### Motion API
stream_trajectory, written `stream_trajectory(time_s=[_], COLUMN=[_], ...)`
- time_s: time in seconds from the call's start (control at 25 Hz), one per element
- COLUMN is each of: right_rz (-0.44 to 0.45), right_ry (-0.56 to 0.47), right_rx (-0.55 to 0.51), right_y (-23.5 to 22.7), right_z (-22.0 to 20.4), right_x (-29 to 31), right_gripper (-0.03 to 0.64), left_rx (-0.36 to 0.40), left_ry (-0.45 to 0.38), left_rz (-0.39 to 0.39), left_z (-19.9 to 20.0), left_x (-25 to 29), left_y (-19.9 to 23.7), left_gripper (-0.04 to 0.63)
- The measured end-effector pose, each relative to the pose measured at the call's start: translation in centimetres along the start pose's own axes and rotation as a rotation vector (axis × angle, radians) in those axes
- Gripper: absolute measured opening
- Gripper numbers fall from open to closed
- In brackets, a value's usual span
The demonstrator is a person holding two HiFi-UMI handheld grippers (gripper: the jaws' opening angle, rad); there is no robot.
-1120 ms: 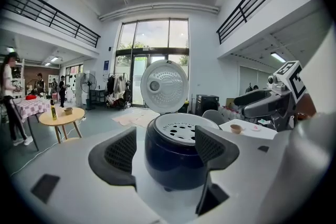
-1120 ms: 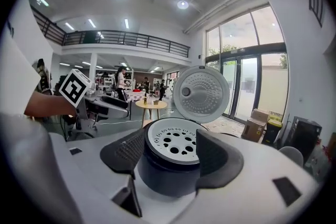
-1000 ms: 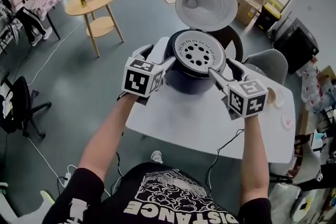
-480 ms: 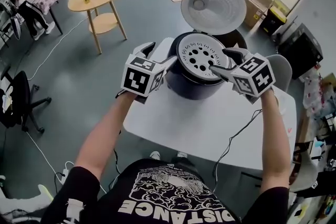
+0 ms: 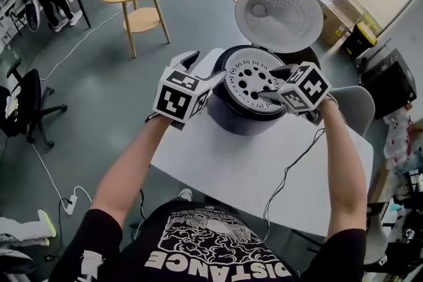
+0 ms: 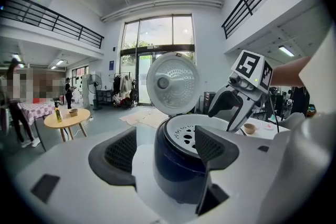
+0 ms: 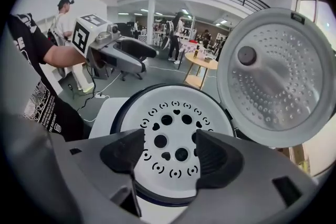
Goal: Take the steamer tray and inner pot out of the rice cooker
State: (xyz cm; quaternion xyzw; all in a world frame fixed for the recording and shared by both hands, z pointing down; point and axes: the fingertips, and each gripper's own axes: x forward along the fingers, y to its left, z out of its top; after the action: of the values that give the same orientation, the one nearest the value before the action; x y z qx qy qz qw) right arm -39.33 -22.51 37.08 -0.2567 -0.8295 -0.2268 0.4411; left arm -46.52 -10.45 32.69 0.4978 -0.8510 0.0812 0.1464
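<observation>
Table [image 5: 251, 168] carries the cooker [image 5: 228, 117], lid [image 5: 284, 15] up at 12 o'clock; the tray [image 5: 250, 79] sits in its mouth, pot hidden beneath. Right gripper [image 5: 269, 82], nearer, hovers at the tray's 3 o'clock, jaws apart, empty. Left gripper [image 5: 201, 69] hangs released at 9 o'clock; only its view shows the cooker's wall framed between its jaws.

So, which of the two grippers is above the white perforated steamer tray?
The right gripper: its open jaws hang over the tray. The left gripper is at the side of the dark rice cooker body.
</observation>
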Motion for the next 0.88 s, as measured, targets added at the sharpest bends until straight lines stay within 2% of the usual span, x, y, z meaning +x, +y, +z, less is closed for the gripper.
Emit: stream_trajectory(time_s=[0.4, 0.68, 0.88], right_rz=[0.149, 0.196, 0.212], right_ry=[0.128, 0.185, 0.232], right_rx=[-0.048, -0.067, -0.037], right_y=[-0.9, -1.2, -0.7], right_z=[-1.6, -1.5, -1.7], right_x=[4.7, 6.6, 7.9], right_gripper=[0.351, 0.357, 0.343], left_rx=[-0.011, -0.017, -0.024], left_ry=[0.043, 0.066, 0.072], left_rz=[0.077, 0.111, 0.132], left_z=[-1.7, -2.4, -3.4], left_x=[0.8, 0.5, -0.4], left_y=[0.3, 0.7, 1.2], left_gripper=[0.339, 0.339, 0.339])
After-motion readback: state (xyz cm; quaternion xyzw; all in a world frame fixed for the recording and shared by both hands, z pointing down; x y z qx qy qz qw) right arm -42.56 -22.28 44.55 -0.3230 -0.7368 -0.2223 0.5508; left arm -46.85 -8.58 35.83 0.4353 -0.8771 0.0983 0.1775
